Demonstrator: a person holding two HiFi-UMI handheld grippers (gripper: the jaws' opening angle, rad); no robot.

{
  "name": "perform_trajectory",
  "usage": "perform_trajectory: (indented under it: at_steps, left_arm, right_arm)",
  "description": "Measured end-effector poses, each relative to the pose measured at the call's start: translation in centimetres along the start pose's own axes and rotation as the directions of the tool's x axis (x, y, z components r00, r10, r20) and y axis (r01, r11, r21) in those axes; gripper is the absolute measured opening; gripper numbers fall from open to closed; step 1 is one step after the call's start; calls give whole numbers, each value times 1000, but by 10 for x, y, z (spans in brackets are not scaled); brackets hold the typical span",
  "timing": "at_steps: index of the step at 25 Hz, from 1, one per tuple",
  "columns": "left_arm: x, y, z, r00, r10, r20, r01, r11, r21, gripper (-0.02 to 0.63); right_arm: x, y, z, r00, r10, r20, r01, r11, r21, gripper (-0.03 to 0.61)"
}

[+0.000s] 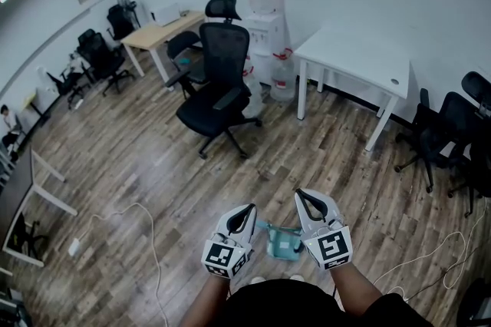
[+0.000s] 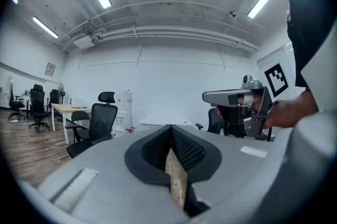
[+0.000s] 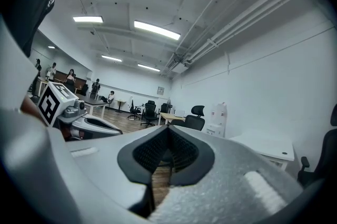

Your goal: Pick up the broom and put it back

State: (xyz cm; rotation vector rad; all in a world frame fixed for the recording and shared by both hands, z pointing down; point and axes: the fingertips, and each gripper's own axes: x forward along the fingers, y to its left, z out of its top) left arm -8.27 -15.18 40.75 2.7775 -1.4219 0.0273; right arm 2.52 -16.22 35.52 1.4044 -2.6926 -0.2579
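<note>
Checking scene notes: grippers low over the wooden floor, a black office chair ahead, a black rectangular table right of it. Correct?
Not quite: the rectangular table right of the black office chair is white, not black; the head view shows it.

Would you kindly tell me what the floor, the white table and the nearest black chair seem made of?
Floor: wood or wood-look planks, faint sheen; grain and seams show. White table: smooth matte top, perhaps laminate; material unsure. Black chair: back looks like mesh, frame probably plastic.
</note>
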Motion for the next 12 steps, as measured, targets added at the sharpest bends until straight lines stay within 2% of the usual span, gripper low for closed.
perform_trajectory:
  at_steps: [8, 12]
  left_arm:
    - [0, 24, 11, 998, 55, 17, -55, 998, 17, 18]
    - [0, 34, 15, 997, 74, 22, -75, 997, 29, 18]
  right_arm:
    - [0, -6, 3, 1000, -13, 5, 14, 1000, -11, 2]
    - [2, -11, 7, 1000, -22, -1, 22, 999, -48, 2]
